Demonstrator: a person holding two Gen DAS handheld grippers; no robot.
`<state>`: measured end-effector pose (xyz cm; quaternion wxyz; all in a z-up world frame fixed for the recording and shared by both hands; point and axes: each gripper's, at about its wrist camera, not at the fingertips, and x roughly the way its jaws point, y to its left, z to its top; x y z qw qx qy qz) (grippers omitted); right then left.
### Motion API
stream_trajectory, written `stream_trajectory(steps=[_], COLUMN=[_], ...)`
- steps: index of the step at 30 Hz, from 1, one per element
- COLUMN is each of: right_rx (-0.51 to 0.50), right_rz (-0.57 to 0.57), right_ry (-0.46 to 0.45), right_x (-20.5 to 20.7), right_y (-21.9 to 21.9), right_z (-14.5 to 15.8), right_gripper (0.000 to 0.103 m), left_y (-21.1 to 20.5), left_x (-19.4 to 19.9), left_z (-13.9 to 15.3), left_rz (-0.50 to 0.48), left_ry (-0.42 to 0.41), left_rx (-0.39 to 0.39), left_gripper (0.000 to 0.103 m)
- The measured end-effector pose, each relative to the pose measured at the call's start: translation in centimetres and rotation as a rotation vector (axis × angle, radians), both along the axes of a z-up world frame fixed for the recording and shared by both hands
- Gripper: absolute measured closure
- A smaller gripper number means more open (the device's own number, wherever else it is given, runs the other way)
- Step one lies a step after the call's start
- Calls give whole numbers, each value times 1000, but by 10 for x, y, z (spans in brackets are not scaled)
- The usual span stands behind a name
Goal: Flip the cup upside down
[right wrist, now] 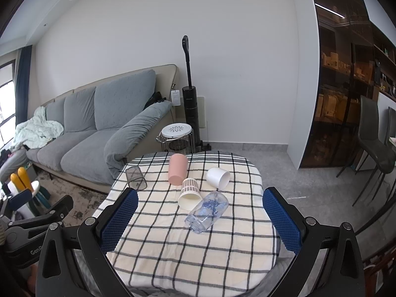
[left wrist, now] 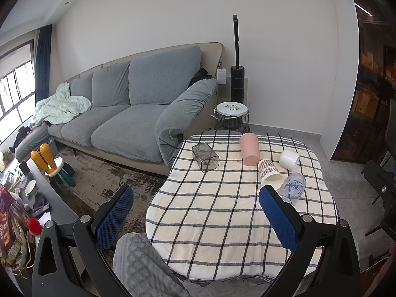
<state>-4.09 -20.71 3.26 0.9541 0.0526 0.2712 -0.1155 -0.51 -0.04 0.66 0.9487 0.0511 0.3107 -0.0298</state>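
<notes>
Several cups lie on their sides on a checked tablecloth: a smoky clear square cup, a pink cup, a patterned paper cup, a white cup and a clear cup with blue writing. My left gripper is open and empty above the near part of the table. My right gripper is open and empty, its blue pads wide apart either side of the clear cup and short of it.
A grey sofa stands left of the table, with a wire stool and an upright vacuum behind. Dark chairs stand at the right. A cluttered side table is at the left. The left gripper body shows in the right wrist view.
</notes>
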Motion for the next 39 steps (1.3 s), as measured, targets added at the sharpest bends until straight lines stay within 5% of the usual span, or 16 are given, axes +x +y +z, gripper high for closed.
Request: stream_trajectory(steps=[25, 39], right_rx=[12, 29], right_rz=[-5, -15], right_ry=[25, 85], right_x=[22, 147], right_y=[-3, -11], right_z=[-9, -45], right_gripper=[2, 2], left_y=[-8, -23], left_x=[28, 180], left_z=[-17, -53], left_rz=[-2, -4], left_ry=[39, 194], left_rx=[1, 23], left_gripper=[0, 0])
